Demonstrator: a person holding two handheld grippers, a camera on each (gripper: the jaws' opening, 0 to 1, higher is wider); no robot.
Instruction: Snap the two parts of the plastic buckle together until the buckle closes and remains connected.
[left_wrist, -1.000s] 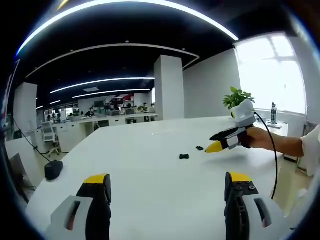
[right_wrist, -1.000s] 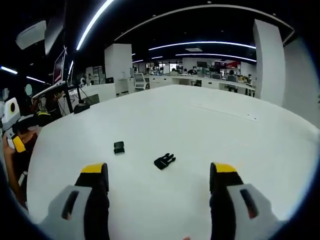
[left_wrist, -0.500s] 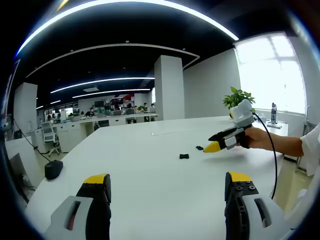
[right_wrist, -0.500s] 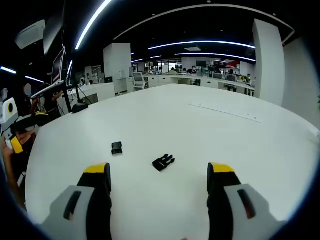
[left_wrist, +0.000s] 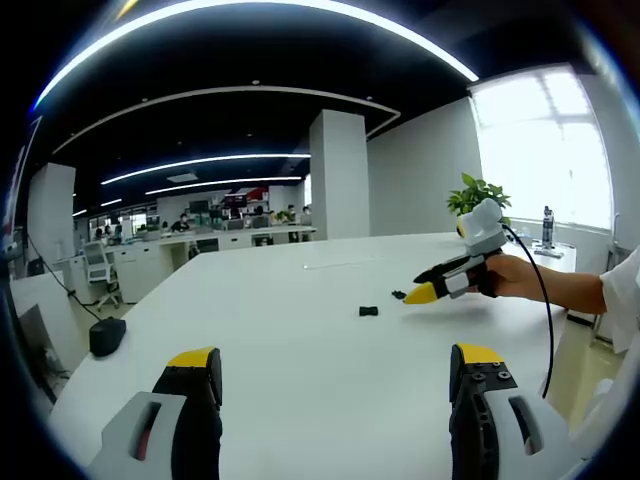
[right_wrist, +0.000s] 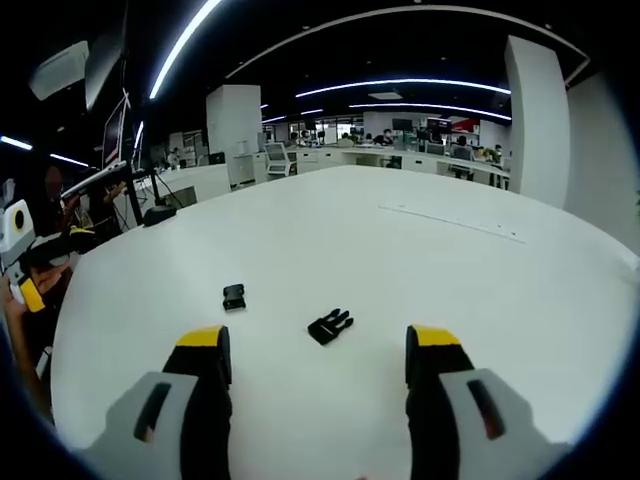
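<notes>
Buckle halves, unjoined, on white table (right_wrist: 420, 260); both grippers empty.

Right gripper view, left to right: left gripper (right_wrist: 30, 285) at table edge; socket half (right_wrist: 234, 296); pronged half (right_wrist: 330, 326) nearby, apart, between the spread jaws of the right gripper (right_wrist: 316, 345). Left gripper view: left gripper (left_wrist: 335, 368), jaws wide; socket half (left_wrist: 368, 312); pronged half (left_wrist: 399, 296); right gripper (left_wrist: 428, 291) close to pronged half, jaw gap unreadable here.

pronged buckle half (right_wrist: 330, 326), socket half (right_wrist: 234, 296), apart on table
</notes>
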